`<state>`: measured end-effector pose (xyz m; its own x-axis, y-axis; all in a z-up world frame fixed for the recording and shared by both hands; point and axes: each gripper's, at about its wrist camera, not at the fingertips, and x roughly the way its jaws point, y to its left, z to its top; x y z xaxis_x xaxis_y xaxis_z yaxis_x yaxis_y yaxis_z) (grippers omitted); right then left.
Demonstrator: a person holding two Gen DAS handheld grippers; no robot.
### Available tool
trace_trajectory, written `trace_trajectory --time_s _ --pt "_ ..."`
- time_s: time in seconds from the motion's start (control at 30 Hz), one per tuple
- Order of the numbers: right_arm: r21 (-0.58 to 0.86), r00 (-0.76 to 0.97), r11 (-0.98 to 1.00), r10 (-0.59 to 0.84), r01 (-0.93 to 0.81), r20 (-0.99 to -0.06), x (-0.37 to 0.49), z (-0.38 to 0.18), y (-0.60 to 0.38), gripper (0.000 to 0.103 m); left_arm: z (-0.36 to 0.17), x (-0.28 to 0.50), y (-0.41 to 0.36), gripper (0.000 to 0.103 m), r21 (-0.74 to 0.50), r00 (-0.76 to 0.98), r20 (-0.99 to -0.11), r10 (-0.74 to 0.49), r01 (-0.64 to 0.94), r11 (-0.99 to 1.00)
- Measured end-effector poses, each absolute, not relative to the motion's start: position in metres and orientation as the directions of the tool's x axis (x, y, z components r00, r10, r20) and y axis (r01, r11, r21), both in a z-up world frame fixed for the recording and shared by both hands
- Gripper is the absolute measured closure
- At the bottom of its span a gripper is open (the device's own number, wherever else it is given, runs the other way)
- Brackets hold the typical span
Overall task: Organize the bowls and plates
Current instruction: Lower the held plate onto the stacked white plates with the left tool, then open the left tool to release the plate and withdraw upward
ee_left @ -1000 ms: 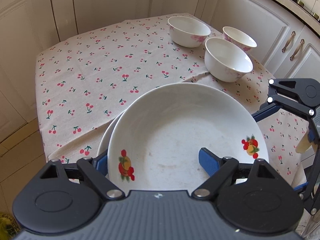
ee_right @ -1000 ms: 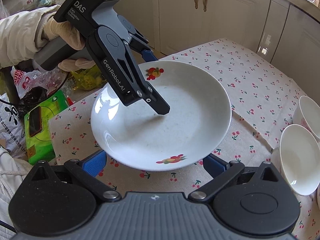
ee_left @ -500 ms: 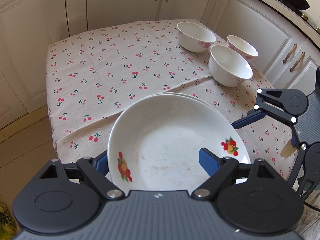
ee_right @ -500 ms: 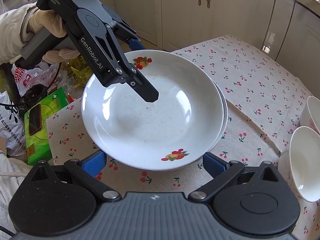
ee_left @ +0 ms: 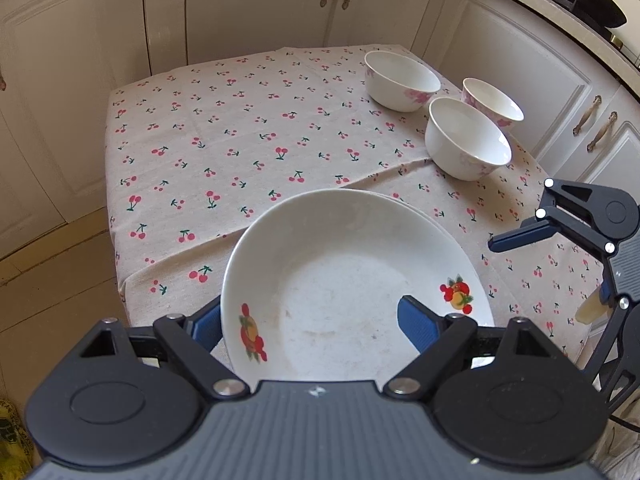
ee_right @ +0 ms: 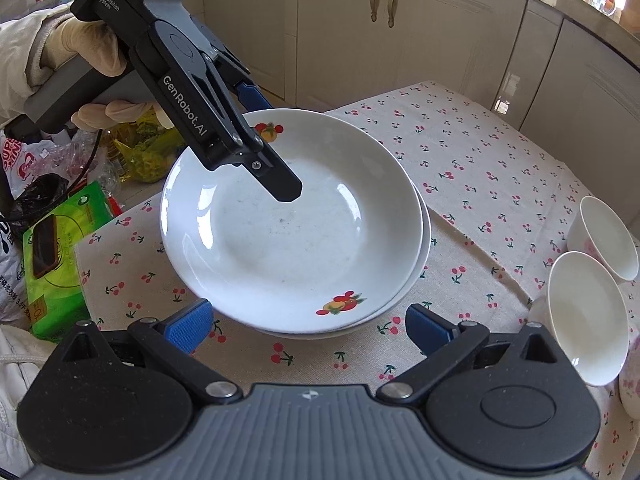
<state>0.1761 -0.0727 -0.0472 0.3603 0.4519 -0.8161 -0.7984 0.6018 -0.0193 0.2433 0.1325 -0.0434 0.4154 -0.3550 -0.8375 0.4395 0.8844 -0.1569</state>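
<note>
A white plate with fruit decals (ee_left: 344, 288) is in my left gripper (ee_left: 312, 320), which is shut on its near rim, one blue pad under the rim and the other inside the dish. In the right wrist view, the left gripper's upper finger (ee_right: 280, 182) lies over this plate (ee_right: 296, 236). It lies nested on a second white plate (ee_right: 425, 240), of which only the rim (ee_left: 424, 212) shows. Three white bowls with pink flowers (ee_left: 400, 80) (ee_left: 466, 140) (ee_left: 492, 102) stand at the table's far right. My right gripper (ee_right: 308, 328) is open, empty, just short of the plates' rim.
The cherry-print tablecloth (ee_left: 224, 144) covers a small table with bare cloth at the far left. Cream cabinets (ee_left: 248, 8) stand close around it. Beside the table lie a green package (ee_right: 56, 248) and plastic bags (ee_right: 24, 160). A gloved hand (ee_right: 92, 52) holds the left gripper.
The held plate has come down and shifted over the second plate, which now shows only a thin rim on one side. The right gripper has stayed open in about the same place.
</note>
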Motion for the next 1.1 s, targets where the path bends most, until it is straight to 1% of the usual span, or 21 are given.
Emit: trace_trajectory --time_s 0.2,0.3,0.47,0.57,0.77,0.93,1.1 --pt "-0.018 0.398 0.63 0.468 -0.777 -0.789 0.166 -0.042 -0.079 0.0 -0.043 0.242 0.134 0.015 -0.13 0.43 -0.84 -0.331 0.432 0.892" --pt "-0.035 0.435 0.656 0.459 -0.754 -0.775 0.161 -0.04 -0.084 0.0 -0.039 0.236 0.13 0.014 -0.122 0.447 -0.824 -0.347 0.457 0.881" --pt "-0.057 0.513 0.715 0.442 -0.697 -0.736 0.151 -0.035 -0.098 0.0 -0.026 0.22 0.119 0.013 -0.064 0.528 -0.777 -0.344 0.478 0.876" --pt "-0.069 0.56 0.752 0.422 -0.656 -0.713 0.146 -0.033 -0.108 0.0 -0.02 0.209 0.111 0.011 -0.051 0.559 -0.749 -0.354 0.485 0.873" --pt "-0.126 0.678 0.826 0.352 -0.549 -0.645 0.131 -0.027 -0.126 0.0 -0.014 0.182 0.089 0.011 -0.038 0.597 -0.712 -0.37 0.493 0.869" --pt "-0.114 0.712 0.856 0.338 -0.504 -0.615 0.123 -0.029 -0.139 0.0 -0.01 0.16 0.067 0.011 -0.05 0.611 -0.686 -0.394 0.502 0.864" --pt "-0.098 0.73 0.874 0.329 -0.475 -0.6 0.115 -0.033 -0.151 0.0 -0.007 0.149 0.044 0.011 -0.031 0.618 -0.681 -0.392 0.511 0.859"
